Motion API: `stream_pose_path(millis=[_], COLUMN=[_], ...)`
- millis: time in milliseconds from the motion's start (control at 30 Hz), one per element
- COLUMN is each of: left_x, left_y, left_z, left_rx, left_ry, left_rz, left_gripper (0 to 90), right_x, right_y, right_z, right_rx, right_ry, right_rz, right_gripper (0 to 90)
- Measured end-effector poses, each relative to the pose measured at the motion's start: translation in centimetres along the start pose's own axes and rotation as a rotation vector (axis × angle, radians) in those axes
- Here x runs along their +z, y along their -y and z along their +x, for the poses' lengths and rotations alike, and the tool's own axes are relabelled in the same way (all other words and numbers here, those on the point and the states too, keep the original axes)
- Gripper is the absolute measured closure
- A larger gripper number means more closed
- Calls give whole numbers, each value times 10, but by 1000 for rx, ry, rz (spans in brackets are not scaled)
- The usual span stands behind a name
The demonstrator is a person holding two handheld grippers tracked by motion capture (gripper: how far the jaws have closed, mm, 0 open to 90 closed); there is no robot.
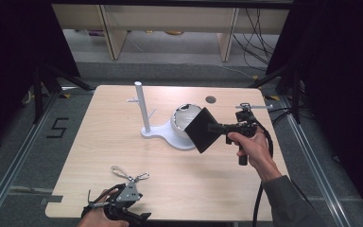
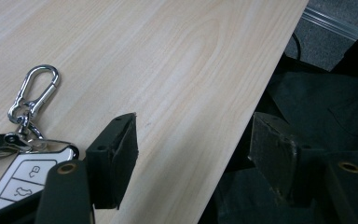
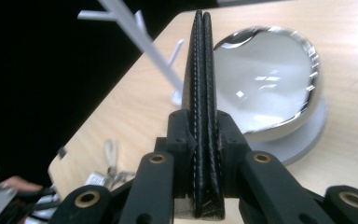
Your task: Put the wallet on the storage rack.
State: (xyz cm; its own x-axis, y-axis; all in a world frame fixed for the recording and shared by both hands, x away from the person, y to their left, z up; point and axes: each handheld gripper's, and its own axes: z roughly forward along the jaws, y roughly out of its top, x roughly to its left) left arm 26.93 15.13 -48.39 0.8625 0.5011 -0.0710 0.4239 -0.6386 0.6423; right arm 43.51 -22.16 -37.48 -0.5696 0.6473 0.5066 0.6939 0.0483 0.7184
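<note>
My right gripper is shut on a black square wallet and holds it in the air, just right of the shiny bowl. In the right gripper view the wallet stands edge-on, clamped between the jaws of that gripper. My left gripper is at the table's front edge; its jaws stand open with bare wood between them. A white car key fob with a silver carabiner lies just left of the left jaw. In the high view the key bunch lies beside that gripper.
A white stand with an upright pegged post and a flat base carries the shiny bowl at the table's middle. A round cable hole sits near the far edge. Dark curtains flank the table; its front edge runs close to the left gripper.
</note>
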Motion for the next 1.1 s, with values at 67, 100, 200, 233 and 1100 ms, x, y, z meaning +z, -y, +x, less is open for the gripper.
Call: stream_pose_path(millis=[67,100,200,233,1100], left_x=[-1,-1,-2,-3,-4], left_y=[0,0,1,1,7], left_z=[0,0,0,0,2], left_rx=[1,3,5,2,-6], left_ry=[7,5,1,-3,-16], left_rz=[3,0,1,3,6], left_gripper=[318,318,318,319,305], right_x=[1,1,4,6,68], right_y=[-6,-9,-14,-17,-37], right_z=[-7,-8,-16,-19,-46], right_rx=[-2,43,37,53,216], right_ry=[27,34,53,62,141], right_rz=[-19,-18,-36,-37,-75], right_gripper=[791,791,791,791,791])
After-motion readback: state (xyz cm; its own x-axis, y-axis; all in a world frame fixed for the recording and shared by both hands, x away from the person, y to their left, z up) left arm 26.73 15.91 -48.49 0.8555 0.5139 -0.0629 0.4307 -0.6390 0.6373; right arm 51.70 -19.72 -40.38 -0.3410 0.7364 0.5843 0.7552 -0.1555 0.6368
